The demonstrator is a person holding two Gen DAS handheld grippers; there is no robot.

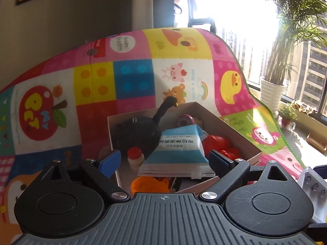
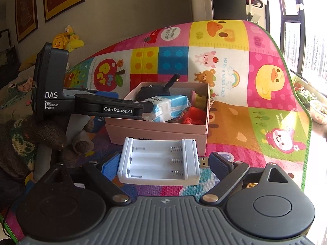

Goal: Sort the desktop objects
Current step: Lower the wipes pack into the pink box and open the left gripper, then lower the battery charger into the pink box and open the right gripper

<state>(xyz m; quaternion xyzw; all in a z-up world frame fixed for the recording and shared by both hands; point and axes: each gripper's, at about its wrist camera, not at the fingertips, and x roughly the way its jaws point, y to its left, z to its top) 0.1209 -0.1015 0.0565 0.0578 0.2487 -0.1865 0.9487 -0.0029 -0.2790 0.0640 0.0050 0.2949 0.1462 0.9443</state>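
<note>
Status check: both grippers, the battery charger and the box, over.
Left gripper open over the box, tissue pack lying below it. Right gripper open, straddling the white battery charger on the mat. Nothing blocking.

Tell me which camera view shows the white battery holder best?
The right wrist view. There the battery holder lies whole on the mat, between the open fingers of the right gripper, with its springs and slots clear. The left wrist view shows only one corner of it at the right edge.
</note>
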